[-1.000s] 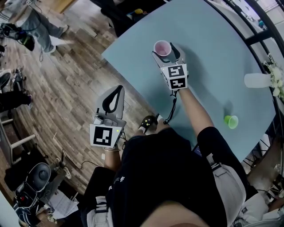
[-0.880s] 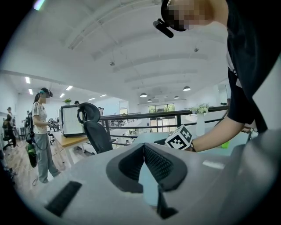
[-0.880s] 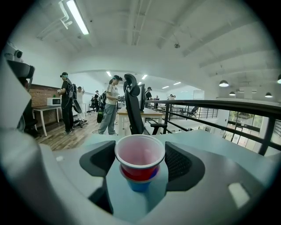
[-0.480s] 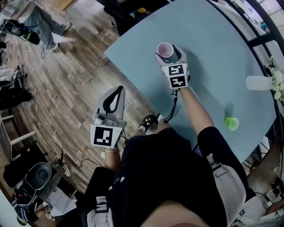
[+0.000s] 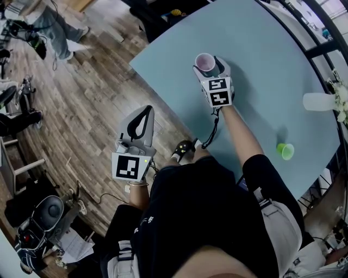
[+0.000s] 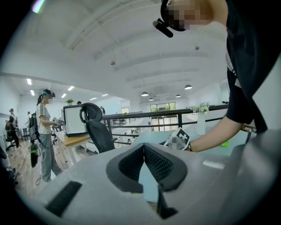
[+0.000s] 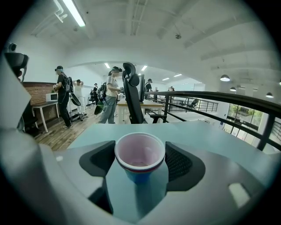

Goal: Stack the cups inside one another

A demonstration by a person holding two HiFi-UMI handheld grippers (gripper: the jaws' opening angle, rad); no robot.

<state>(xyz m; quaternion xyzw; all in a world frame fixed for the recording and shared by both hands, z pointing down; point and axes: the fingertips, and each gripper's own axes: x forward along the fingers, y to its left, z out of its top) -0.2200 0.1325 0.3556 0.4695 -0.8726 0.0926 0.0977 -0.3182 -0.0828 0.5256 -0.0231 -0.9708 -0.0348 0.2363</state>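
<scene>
Two grippers: right gripper (image 5: 207,62) jaws pinching nested cups (image 7: 139,154); left gripper (image 6: 143,147) jaws pressed together, empty. Hazard: overtight squeeze may buckle the stack.

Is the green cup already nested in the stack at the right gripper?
No, the green cup stands alone on the table, apart from the stack.

— What sort of place is this?
— An open-plan office. There's a high-backed swivel chair (image 6: 99,134), and a monitor (image 6: 74,121) on a wooden desk (image 6: 74,140)
— Anything besides furniture?
— Strip lights (image 7: 73,12) in a white ceiling, a black railing (image 6: 145,114) along the edge, a wood-plank floor (image 5: 81,103), and people (image 7: 112,94) standing about among more desks, one wearing a headset
</scene>
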